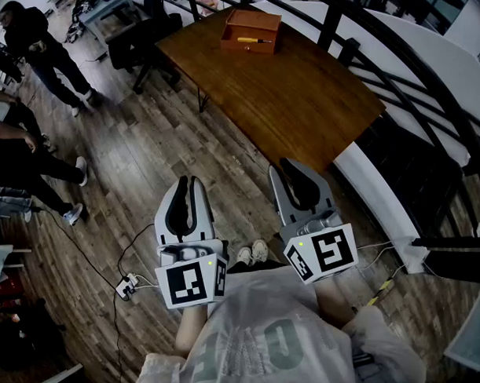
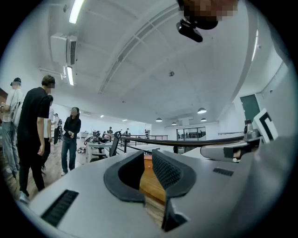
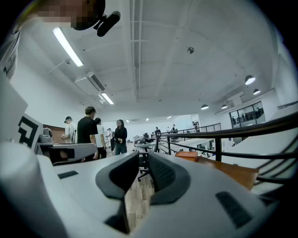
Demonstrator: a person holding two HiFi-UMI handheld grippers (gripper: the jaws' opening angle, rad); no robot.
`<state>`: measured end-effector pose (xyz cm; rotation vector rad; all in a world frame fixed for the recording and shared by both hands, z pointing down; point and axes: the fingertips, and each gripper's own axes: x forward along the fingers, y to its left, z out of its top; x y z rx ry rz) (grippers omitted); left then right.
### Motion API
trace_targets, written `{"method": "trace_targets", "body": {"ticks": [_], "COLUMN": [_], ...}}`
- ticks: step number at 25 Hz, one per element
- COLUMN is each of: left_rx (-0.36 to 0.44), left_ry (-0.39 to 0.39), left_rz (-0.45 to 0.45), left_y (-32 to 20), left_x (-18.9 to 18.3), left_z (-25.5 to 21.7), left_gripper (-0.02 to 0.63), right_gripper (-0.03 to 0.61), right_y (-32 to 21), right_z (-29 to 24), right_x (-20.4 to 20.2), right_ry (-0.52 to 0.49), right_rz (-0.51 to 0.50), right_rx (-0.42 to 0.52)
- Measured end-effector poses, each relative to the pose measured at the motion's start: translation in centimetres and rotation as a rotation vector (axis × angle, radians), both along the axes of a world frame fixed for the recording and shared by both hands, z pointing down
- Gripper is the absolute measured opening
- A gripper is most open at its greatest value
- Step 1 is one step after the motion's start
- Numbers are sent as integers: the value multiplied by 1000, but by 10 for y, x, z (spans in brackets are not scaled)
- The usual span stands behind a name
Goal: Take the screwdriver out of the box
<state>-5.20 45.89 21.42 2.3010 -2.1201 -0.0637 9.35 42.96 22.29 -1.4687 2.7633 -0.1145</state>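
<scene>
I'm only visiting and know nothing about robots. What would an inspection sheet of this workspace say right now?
Surface: brown wooden table.
Job's things: open wooden box at the table's far end; yellow-handled screwdriver inside.
Clutter: nothing seen on the table.
Grippers: left gripper and right gripper near the person's body, short of the table, fingers apart, empty.
Cables: power strip and cable on the floor.
Surroundings: people at left, black railing at right, office chair.
</scene>
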Motion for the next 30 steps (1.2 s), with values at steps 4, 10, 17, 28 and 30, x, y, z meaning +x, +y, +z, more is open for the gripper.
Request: {"method": "trace_targets", "body": {"ticks": [4, 10, 17, 28, 30], "left_rx": [10, 21, 38, 63, 63], "left_ry": [1, 11, 0, -2, -2], "left_rz": [-11, -27, -40, -12, -4], "left_y": [-1, -3, -3, -46, -67], "left_x": [2, 4, 7, -2, -5], "left_z": [1, 1, -4, 4, 8], "left_gripper": [60, 60, 60, 60, 60], "right_gripper": [74, 74, 84, 97, 97], "right_y": [-1, -3, -4, -36, -52], "right_z": [2, 4, 5, 9, 10], "right_x": [4, 9, 8, 11, 11], "right_ry": [1, 0, 41, 29, 30], "right_rz": [-9, -25, -67, -57, -50], "right_rx": [5, 9, 35, 78, 80]}}
